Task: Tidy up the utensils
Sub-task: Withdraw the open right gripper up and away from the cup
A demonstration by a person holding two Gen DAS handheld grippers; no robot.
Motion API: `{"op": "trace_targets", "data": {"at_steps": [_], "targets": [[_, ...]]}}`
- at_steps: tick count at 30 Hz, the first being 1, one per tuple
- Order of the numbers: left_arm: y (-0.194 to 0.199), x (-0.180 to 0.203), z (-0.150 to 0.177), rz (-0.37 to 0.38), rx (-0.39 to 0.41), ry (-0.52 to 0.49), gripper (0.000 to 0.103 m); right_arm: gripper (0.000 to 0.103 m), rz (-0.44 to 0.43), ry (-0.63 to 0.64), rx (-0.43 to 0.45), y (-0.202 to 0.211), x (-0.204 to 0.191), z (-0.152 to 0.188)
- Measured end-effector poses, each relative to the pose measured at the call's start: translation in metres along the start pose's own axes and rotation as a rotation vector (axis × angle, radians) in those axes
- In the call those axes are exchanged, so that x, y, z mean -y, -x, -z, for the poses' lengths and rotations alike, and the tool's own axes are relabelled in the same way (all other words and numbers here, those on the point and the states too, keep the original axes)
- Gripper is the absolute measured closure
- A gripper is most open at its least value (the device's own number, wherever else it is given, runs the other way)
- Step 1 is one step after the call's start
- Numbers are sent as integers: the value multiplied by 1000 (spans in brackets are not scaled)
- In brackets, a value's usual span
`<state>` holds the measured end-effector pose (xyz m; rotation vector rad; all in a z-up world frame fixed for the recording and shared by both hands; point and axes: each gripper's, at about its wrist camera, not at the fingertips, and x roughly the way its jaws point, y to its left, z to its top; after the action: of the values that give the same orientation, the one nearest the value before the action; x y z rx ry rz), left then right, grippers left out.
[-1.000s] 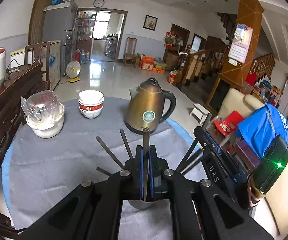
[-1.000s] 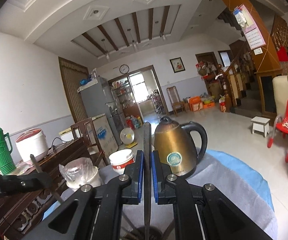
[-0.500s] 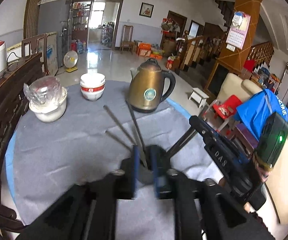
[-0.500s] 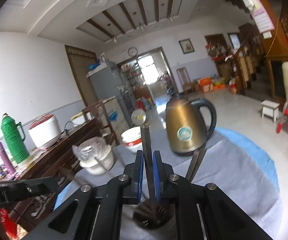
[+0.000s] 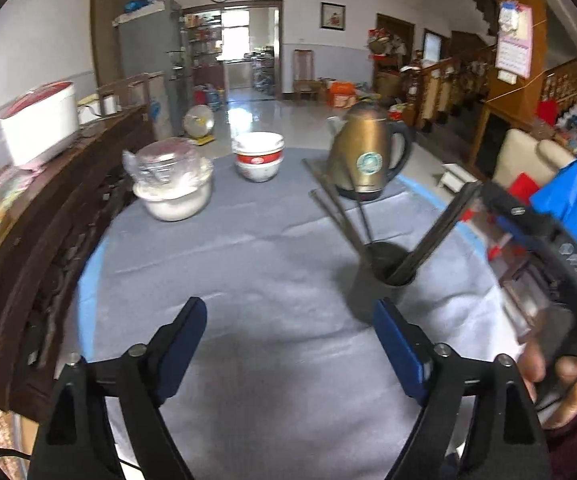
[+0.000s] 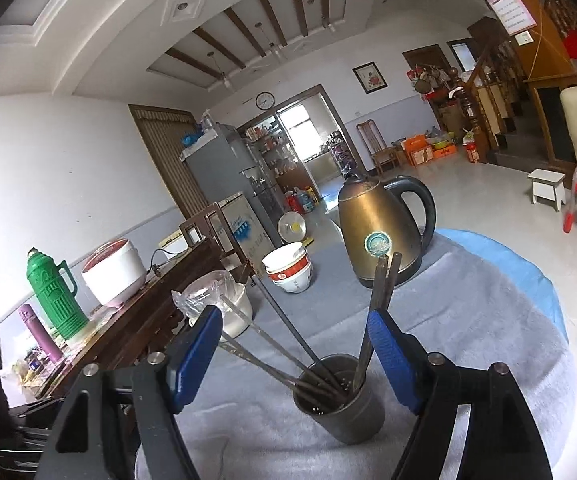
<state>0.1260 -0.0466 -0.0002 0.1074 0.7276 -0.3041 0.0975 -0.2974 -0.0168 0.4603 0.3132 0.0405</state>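
Note:
A dark metal utensil cup (image 6: 342, 404) stands on the grey tablecloth (image 6: 468, 332) with several dark chopsticks (image 6: 288, 332) leaning in it. It also shows in the left wrist view (image 5: 380, 280), with chopsticks (image 5: 336, 204) fanning out. My right gripper (image 6: 296, 344) is open and empty, its blue-padded fingers either side of the cup, just above it. My left gripper (image 5: 288, 340) is open and empty over bare cloth, left of and nearer than the cup. The right gripper's body (image 5: 548, 248) shows at the right of the left wrist view.
A bronze kettle (image 5: 368, 160) stands behind the cup. Stacked white and red bowls (image 5: 258, 156) and a plastic-covered white bowl (image 5: 172, 184) sit farther left. A dark wooden sideboard (image 5: 48, 216) with a rice cooker (image 5: 40, 120) and green thermos (image 6: 50, 288) borders the table's left.
Both grippers have opened and let go of the chopsticks they held, which now rest in the cup. Both have drawn back; the left one moved left of the cup.

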Motion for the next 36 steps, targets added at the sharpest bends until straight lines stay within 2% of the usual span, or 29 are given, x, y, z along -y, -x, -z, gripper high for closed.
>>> {"op": "trace_targets", "data": {"at_steps": [5, 8, 11, 21, 36], "targets": [[-3, -5, 6, -77, -18, 10, 15, 24, 18, 25, -14, 12, -9, 1], [-2, -6, 9, -138, -6, 3, 15, 24, 20, 22, -23, 21, -10, 4], [1, -7, 10, -165, 4, 2, 15, 24, 49, 38, -31, 30, -13, 9], [11, -5, 18, -196, 22, -1, 15, 24, 89, 116, -56, 51, -31, 28], [17, 0, 24, -214, 22, -18, 15, 24, 100, 114, -99, 65, -36, 38]]}}
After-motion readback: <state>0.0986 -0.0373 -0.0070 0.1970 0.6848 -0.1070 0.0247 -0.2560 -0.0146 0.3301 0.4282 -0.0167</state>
